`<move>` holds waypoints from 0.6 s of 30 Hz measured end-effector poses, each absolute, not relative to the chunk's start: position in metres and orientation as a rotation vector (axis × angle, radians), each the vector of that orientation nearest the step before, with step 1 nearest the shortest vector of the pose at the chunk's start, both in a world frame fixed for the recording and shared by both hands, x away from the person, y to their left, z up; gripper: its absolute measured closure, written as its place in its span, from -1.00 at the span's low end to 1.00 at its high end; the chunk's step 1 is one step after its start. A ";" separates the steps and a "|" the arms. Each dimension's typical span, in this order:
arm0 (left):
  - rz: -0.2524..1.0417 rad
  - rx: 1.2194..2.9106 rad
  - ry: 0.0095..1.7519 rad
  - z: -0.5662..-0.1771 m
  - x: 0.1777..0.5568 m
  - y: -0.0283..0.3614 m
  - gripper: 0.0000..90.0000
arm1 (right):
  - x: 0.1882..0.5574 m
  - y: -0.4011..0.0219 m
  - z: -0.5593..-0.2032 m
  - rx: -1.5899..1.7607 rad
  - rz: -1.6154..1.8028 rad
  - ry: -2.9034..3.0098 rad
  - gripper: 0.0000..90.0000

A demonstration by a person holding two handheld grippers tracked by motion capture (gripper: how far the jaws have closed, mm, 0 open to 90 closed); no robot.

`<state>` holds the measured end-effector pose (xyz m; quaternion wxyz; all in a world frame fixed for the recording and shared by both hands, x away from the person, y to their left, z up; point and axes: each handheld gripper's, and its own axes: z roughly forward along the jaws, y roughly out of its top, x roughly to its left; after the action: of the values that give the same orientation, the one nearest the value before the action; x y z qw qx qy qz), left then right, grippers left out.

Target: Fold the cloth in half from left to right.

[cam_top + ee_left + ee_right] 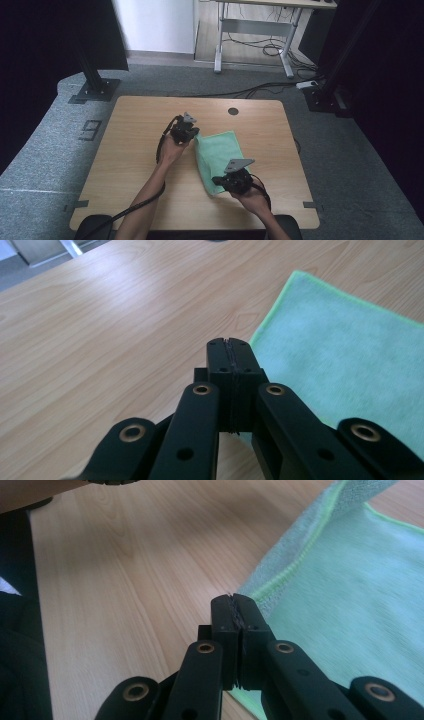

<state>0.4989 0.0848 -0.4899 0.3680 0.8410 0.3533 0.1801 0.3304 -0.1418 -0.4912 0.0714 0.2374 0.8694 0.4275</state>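
Thin mint-green microfibre cloth (219,152) lies on the pale wooden counter (130,150), light, limp, slightly grippy, likely best pinched at hemmed edges; left tool (186,131) and right tool (226,181) each clench its left edge.

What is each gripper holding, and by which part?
Each holds the green cloth by a corner: left gripper the far left corner, right gripper the near left corner, jaws shut on it.

The worktop (135,150) is bare along its left edge, its far edge and its right edge, so a hand could pass there freely. Near the middle lies only a flat green cloth (220,152), which is low and blocks nothing.
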 end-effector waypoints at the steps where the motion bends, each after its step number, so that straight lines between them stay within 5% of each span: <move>1: 0.463 2.162 0.903 -0.490 0.500 0.082 0.99 | 0.331 -0.147 -0.491 0.726 1.286 2.605 0.95; 18: 0.448 2.169 0.840 -0.478 0.515 0.032 0.99 | 0.330 -0.203 -0.489 0.881 1.304 2.485 0.95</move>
<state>0.5152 0.0319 -0.4776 0.3768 0.8482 0.3284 0.1751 0.3302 -0.2026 -0.4890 0.0997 0.2980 0.8406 0.4411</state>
